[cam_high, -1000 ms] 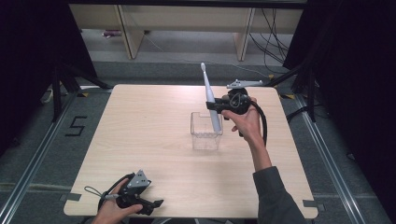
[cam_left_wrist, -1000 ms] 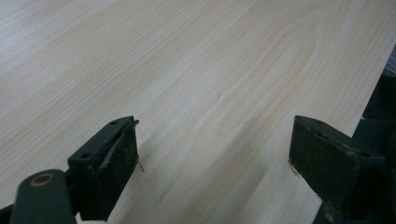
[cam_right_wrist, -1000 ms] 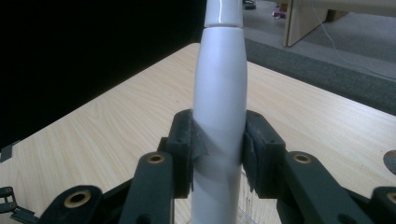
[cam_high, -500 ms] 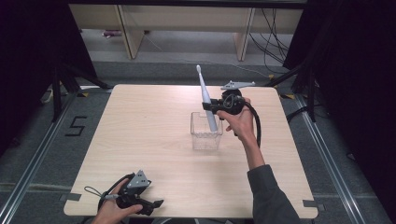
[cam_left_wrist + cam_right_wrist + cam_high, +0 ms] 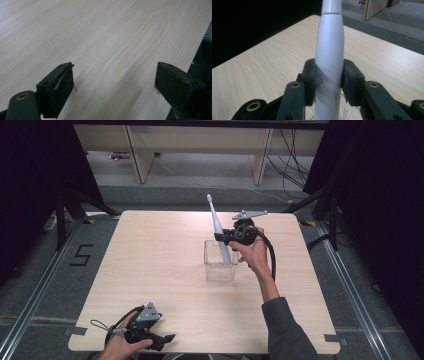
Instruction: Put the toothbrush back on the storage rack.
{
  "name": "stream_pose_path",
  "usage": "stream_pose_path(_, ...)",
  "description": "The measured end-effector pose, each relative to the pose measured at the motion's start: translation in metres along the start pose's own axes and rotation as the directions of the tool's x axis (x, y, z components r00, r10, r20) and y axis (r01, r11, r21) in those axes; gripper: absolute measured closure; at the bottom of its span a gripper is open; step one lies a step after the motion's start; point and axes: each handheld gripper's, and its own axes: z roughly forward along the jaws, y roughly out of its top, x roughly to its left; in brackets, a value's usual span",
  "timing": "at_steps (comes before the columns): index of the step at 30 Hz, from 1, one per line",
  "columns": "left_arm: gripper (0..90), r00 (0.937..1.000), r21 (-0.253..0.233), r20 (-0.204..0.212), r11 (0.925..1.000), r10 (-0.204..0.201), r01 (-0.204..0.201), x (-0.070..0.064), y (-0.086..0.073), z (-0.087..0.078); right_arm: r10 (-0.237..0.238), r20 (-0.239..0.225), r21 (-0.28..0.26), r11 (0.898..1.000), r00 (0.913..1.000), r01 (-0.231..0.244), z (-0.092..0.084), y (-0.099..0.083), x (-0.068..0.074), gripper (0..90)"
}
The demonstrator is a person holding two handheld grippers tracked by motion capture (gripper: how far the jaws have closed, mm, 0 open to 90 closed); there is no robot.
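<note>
High view: right gripper [image 5: 226, 238] clamped on the thick handle of a white electric toothbrush [image 5: 218, 227], held at about 1 o'clock from table centre; long axis close to upright, leaning slightly, brush head up toward 11 o'clock in the frame, butt end down and already inside the mouth of the clear square container [image 5: 220, 263]; container directly under the grip, at 6 o'clock from the gripper, so judged next move is a straight descent along the brush's own axis; lean of the handle toward the container's right wall worth watching. Left gripper [image 5: 165, 338] parked at the near edge of the table [image 5: 150, 255], around 7 o'clock, well apart from the container; right hand plainly the nearer one.

Left gripper view: jaws spread wide, nothing between them, bare pale wood beneath.

Right gripper view: both pads [image 5: 313, 75] pressing on the handle of the toothbrush [image 5: 329, 52] from 9 and 3 o'clock, at a middling width set by the handle; handle rising toward 12 o'clock out of the frame; glimpse of the clear container rim [image 5: 345, 110] just below the grip.
</note>
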Motion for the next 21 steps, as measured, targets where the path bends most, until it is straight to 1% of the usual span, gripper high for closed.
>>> stream_pose_path(1,14.9,1.0000,0.000,0.001,1.0000,0.000,0.000,0.000,0.000,0.000,-0.024,0.000,-0.005,1.000,0.9997,0.024,0.002,-0.001,-0.001,66.6)
stream_pose_path(2,14.9,1.0000,0.000,0.000,1.0000,0.000,0.000,0.000,0.000,0.000,0.000,-0.007,0.004,1.000,1.0000,0.000,0.004,-0.003,0.000,66.6)
stream_pose_path(3,14.9,1.0000,-0.001,0.003,1.0000,-0.002,0.002,0.000,0.000,0.000,-0.025,-0.004,0.011,1.000,0.9997,0.025,0.005,-0.004,-0.001,66.6)
stream_pose_path(5,14.9,1.0000,-0.003,0.008,1.0000,-0.005,0.005,0.000,0.000,0.000,-0.015,-0.006,0.020,1.000,0.9999,0.015,0.007,-0.007,0.000,66.6)
stream_pose_path(6,14.9,1.0000,-0.001,0.000,1.0000,-0.003,0.003,0.000,0.000,0.000,-0.030,-0.008,0.023,0.999,0.9995,0.030,0.008,-0.007,-0.001,66.6)
stream_pose_path(7,14.9,1.0000,0.000,0.000,1.0000,-0.001,0.001,0.000,0.000,0.000,-0.046,0.001,0.028,0.999,0.9990,0.046,0.010,-0.009,-0.001,66.6)
stream_pose_path(8,14.9,1.0000,0.001,0.000,1.0000,0.000,0.000,0.000,0.000,0.000,-0.033,0.005,0.035,0.999,0.9994,0.033,0.011,-0.010,0.001,66.6)
stream_pose_path(9,14.9,1.0000,-0.003,0.007,1.0000,-0.007,0.007,0.000,0.000,0.000,-0.031,0.006,0.042,0.999,0.9995,0.031,0.011,-0.010,0.001,66.6)
stream_pose_path(10,14.9,1.0000,0.000,0.008,1.0000,-0.001,0.001,0.000,0.000,0.000,-0.042,0.006,0.044,0.998,0.9991,0.042,0.013,-0.011,0.001,66.6)
stream_pose_path(11,14.9,0.9998,-0.011,0.009,0.9998,-0.015,0.015,-0.001,0.000,0.001,-0.032,0.006,0.054,0.998,0.9995,0.032,0.013,-0.012,0.002,66.6)
stream_pose_path(12,14.9,0.9998,-0.013,0.008,0.9998,-0.016,0.016,-0.001,0.000,0.001,-0.041,0.014,0.051,0.998,0.9991,0.040,0.014,-0.013,0.002,66.6)
stream_pose_path(13,14.9,1.0000,0.000,0.001,1.0000,0.002,-0.002,0.000,0.000,0.000,-0.059,0.032,0.060,0.997,0.9978,0.057,0.015,-0.014,0.002,66.6)
stream_pose_path(14,14.9,1.0000,0.001,0.000,1.0000,0.000,0.000,0.000,0.000,0.000,-0.058,0.029,0.072,0.996,0.9979,0.056,0.016,-0.016,0.002,66.6)
stream_pose_path(15,14.9,1.0000,0.001,0.000,1.0000,0.000,0.000,0.000,0.000,0.000,-0.060,0.025,0.070,0.996,0.9979,0.058,0.018,-0.018,0.002,66.6)
stream_pose_path(16,14.9,1.0000,0.001,0.000,1.0000,0.000,0.000,0.000,0.000,0.000,-0.065,0.036,0.076,0.995,0.9972,0.062,0.019,-0.019,0.003,66.6)
stream_pose_path(18,14.9,1.0000,-0.003,0.008,1.0000,-0.007,0.007,0.000,0.000,0.000,-0.078,0.038,0.098,0.992,0.9963,0.074,0.021,-0.021,0.003,66.6)
stream_pose_path(19,14.9,1.0000,-0.001,0.007,1.0000,-0.005,0.005,0.000,0.000,0.000,-0.072,0.037,0.098,0.993,0.9967,0.068,0.022,-0.021,0.004,66.6)
stream_pose_path(20,14.9,1.0000,-0.003,0.008,1.0000,-0.005,0.005,0.000,0.000,0.000,-0.070,0.041,0.111,0.992,0.9967,0.065,0.022,-0.022,0.004,66.5)
stream_pose_path(21,14.9,1.0000,0.002,0.000,1.0000,0.003,-0.003,0.001,0.000,0.000,-0.082,0.042,0.116,0.990,0.9958,0.077,0.023,-0.022,0.004,66.6)
